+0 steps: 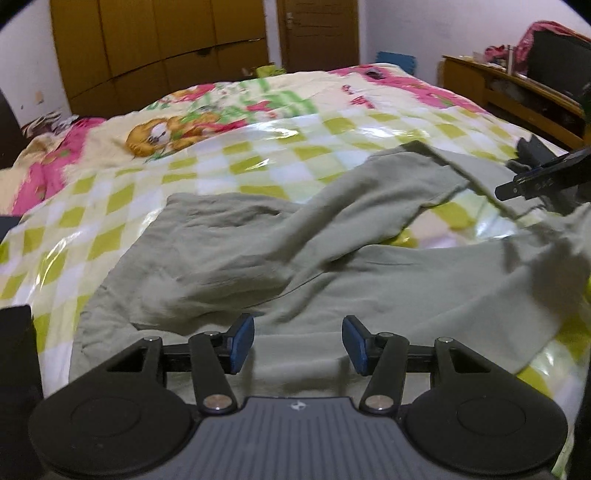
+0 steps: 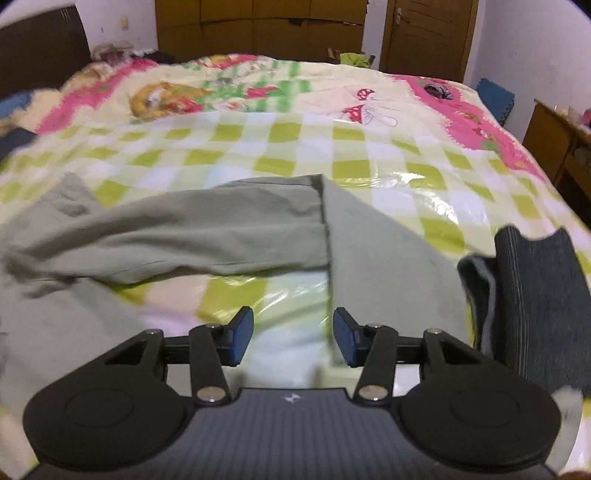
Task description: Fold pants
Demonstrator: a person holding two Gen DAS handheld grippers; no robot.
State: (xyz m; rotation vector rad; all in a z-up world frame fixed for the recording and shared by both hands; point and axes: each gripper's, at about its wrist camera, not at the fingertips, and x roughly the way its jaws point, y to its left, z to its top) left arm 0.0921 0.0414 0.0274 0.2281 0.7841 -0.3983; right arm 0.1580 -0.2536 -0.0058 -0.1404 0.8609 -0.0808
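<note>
— Where are the pants right now?

— The grey-green pants [image 1: 332, 266] lie rumpled on the bed [image 1: 229, 162], on its glossy green-checked cover. From my left claw's view the wide part lies nearest, directly under the fingers, and one leg is flopped over across the middle, its hem end toward the right.

— And your claws?

— My left gripper [image 1: 298, 343] is spread, blue pads apart with only fabric showing below the gap, nothing pinched. My right gripper [image 2: 293, 336] is spread too; between its pads I see bare checked cover, and an edge of the pants runs just beside its right pad. Both views are blurred, so I cannot tell whether the fingertips touch the cloth.

— Any containers around?

— None on the bed that I can see. At the right there is a wooden desk [image 1: 517, 92] with clutter on it too blurred to name.

— What else is close?

— A dark grey folded garment [image 2: 532, 295] lies just beside the pants on the right, near my right claw. Behind the bed stand a brown wardrobe [image 1: 159, 44] and a door [image 1: 317, 33].
</note>
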